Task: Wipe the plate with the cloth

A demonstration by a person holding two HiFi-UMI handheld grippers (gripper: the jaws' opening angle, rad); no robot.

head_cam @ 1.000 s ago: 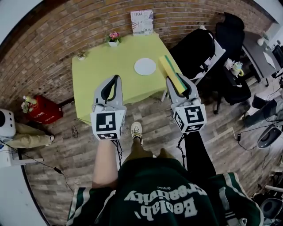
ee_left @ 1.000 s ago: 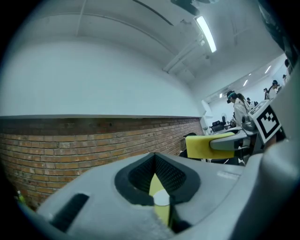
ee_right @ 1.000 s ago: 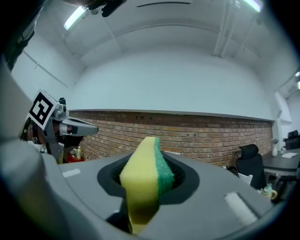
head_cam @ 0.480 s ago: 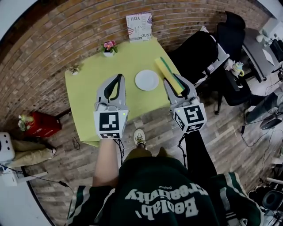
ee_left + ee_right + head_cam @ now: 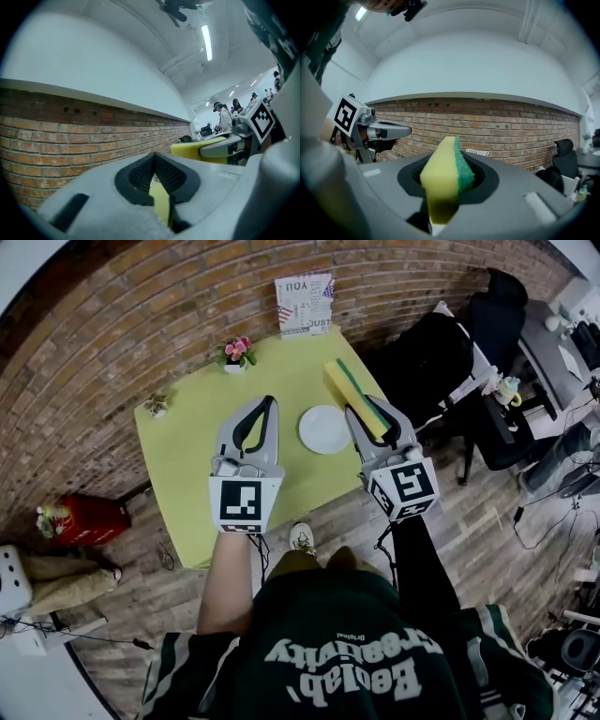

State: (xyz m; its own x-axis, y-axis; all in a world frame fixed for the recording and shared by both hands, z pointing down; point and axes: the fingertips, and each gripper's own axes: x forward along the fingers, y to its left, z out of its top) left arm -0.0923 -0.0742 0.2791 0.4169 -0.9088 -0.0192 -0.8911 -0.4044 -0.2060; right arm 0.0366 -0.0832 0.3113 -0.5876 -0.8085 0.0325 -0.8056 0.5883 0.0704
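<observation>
As my left tongs point(image 5: 269, 401) hung closed, empty (right tongs point(image 5: 369, 409) clamped the sponge point(image 5: 349, 385)), the unbraced plate point(image 5: 324, 429) between them could skid.

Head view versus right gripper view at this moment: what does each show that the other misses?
Head view only: the plate on the green table, a flowerpot, and the person's shirt.
Right gripper view only: the white ceiling above the wall.
Both: the sponge clamped in the right tongs, the shut left tongs, and the brick wall.
</observation>
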